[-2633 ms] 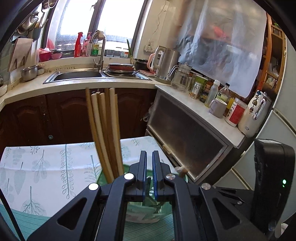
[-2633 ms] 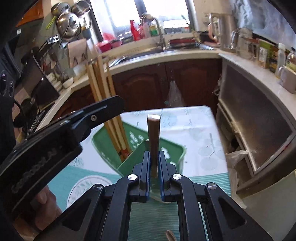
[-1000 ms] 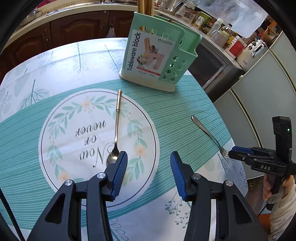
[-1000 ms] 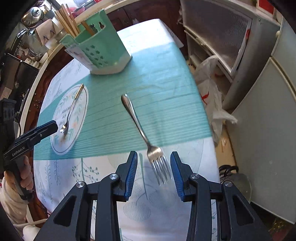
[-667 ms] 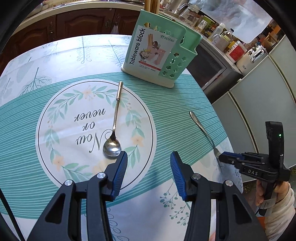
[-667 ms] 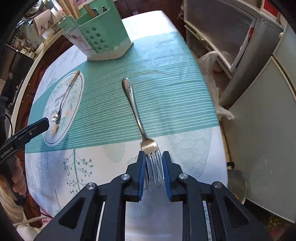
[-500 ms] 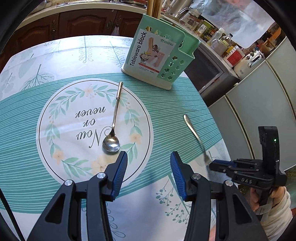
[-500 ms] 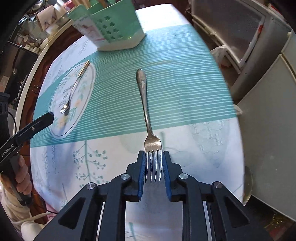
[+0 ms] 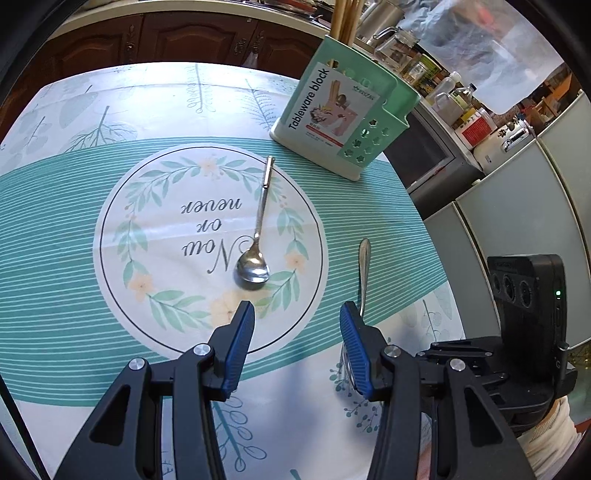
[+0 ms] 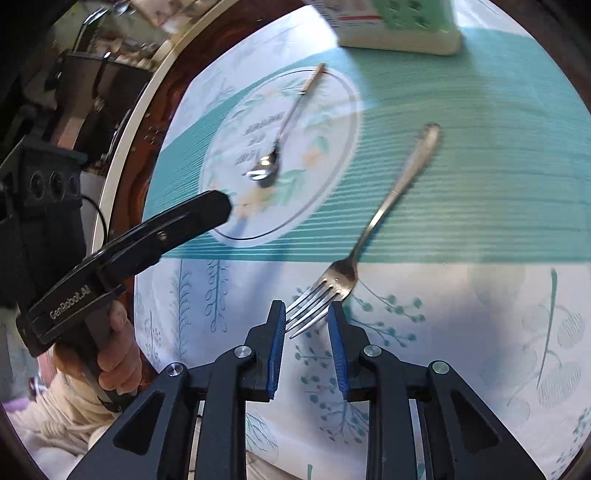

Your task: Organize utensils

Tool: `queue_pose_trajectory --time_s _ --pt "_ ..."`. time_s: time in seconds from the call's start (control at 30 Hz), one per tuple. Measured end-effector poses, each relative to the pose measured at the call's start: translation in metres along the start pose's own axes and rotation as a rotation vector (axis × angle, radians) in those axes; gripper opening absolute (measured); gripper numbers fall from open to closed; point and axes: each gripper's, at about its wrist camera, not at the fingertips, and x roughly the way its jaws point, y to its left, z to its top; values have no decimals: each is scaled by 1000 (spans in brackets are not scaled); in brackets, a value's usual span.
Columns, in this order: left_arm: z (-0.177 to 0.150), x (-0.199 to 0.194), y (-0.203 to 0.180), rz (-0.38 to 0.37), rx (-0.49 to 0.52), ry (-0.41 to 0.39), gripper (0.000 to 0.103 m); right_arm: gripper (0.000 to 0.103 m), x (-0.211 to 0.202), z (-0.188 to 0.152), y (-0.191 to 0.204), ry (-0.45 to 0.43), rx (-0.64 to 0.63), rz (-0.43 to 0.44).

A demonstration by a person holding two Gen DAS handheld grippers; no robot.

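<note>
Utensils lie loose on the patterned tablecloth (image 9: 110,110), and the round printed wreath medallion (image 9: 207,243) serves as the landmark. In the left wrist view, the spoon (image 9: 256,236) rests inside the medallion, its bowl toward the camera and its handle aimed at the green tableware block (image 9: 343,122), which stands upright beyond the medallion's far right edge with wooden chopsticks (image 9: 345,16) rising from it. The left gripper (image 9: 297,317) hovers over the medallion's near rim, its blue-padded jaws moderately apart with nothing between them, the spoon bowl just ahead. The fork (image 9: 363,269) lies outside the medallion to the right, partly hidden behind the right finger. In the blurred right wrist view, the fork (image 10: 373,225) lies slanted, right of the medallion (image 10: 284,147), tines toward the camera. The right gripper (image 10: 306,314) has its jaws opening, the tine tips between them with a visible gap on each side; whether the left pad touches a tine cannot be told.
</note>
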Motion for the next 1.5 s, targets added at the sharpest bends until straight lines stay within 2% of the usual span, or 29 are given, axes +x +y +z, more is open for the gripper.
queue_pose_trajectory --time_s 0.27,0.4,0.63,0.77,0.9,1.13,1.33,1.5 --pt "-2 -6 11 14 -22 -22 46 24 -21 18 30 -35 -254 -85" --pt "-3 -5 14 23 -16 -14 46 24 -36 20 31 -64 -481 -229" --pt "-1 -4 14 37 5 -4 46 24 -27 25 20 19 -807 -370" --pt "1 -4 15 42 4 2 46 24 -19 18 24 61 -974 -414" --pt "3 -4 20 43 -11 6 46 24 -10 11 25 124 -1076 -437" --pt "13 -5 24 58 -20 2 46 24 4 10 36 100 -1182 -449" --pt "26 -7 26 64 -24 2 46 27 19 28 47 113 -1136 -422" --pt "44 -5 25 72 -26 17 46 27 29 49 56 160 -1014 -440"
